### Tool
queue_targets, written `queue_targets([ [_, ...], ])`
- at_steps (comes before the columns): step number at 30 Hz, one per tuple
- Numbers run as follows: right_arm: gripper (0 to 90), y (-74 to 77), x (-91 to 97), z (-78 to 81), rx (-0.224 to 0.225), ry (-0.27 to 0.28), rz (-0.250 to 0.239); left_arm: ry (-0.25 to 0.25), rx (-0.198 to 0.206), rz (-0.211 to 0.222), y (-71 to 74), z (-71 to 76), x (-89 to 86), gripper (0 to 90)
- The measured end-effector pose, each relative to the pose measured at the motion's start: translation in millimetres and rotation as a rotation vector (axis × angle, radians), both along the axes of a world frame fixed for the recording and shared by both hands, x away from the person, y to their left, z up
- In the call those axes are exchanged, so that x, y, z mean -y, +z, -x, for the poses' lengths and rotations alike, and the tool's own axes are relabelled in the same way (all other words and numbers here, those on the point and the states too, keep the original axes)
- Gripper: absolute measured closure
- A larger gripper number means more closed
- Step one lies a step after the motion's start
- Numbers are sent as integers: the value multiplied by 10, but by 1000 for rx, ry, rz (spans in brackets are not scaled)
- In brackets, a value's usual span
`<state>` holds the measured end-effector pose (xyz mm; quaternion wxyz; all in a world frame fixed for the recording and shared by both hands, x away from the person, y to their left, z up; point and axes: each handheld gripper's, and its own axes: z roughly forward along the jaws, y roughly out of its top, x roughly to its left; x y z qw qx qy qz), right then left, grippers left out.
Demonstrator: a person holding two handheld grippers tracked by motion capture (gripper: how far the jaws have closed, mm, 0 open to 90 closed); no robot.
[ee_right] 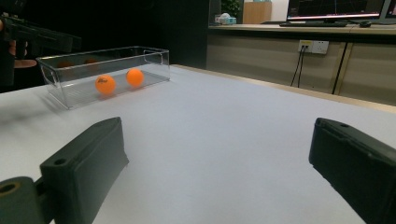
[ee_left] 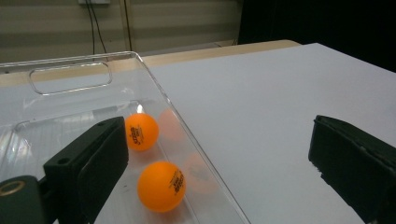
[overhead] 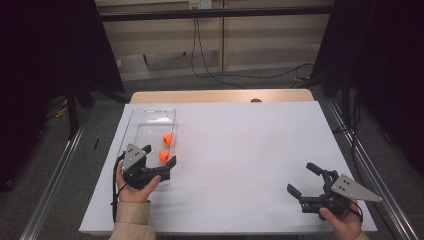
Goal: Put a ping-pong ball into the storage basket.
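A clear plastic bin (overhead: 146, 122) lies on the left of the white table with two orange balls inside, the nearer ball (overhead: 164, 156) and the farther ball (overhead: 167, 138). My left gripper (overhead: 161, 155) hangs open over the bin's near end, one jaw above the bin and the other past its right wall. The left gripper view has the nearer ball (ee_left: 161, 186) and farther ball (ee_left: 141, 131) just ahead of the left jaw. Open and holding nothing, my right gripper (overhead: 304, 179) rests low at the table's near right. From it the bin (ee_right: 60, 93) and both balls (ee_right: 105, 85) show far off.
White sheet (overhead: 240, 150) covers the table, with a wooden strip (overhead: 220, 95) along the far edge. Metal rails run down both sides, and cables lie on the floor behind. Dark curtains flank the table.
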<state>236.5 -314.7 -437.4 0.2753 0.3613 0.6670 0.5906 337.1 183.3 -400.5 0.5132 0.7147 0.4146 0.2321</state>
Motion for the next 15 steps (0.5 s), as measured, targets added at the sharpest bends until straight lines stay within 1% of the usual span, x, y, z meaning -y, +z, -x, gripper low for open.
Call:
queue_targets([
  [3, 34, 1, 1, 1, 0, 0, 0, -6, -2, -8, -16, 7, 19, 48],
  [5, 34, 1, 3, 1, -1, 1, 0, -11, -1, -3, -23, 18, 30, 47],
  [7, 34, 1, 5, 3, -1, 1, 0, -22, 3, -19, -32, 36, 34, 47],
  [8, 34, 0, 7, 3, -1, 1, 0, -21, 3, -16, -43, 52, 42, 47],
  [9, 34, -1, 7, 3, -1, 0, -1, -29, 1, -25, -51, 63, 39, 47],
  [13, 34, 0, 9, 4, 0, -1, 0, -43, 8, -17, -86, 102, 35, 43],
  [14, 34, 1, 7, 5, 0, 0, 1, -45, 17, -22, -89, 110, 35, 41],
  [15, 34, 1, 5, 3, 1, 0, 1, -42, 22, -17, -90, 115, 36, 41],
])
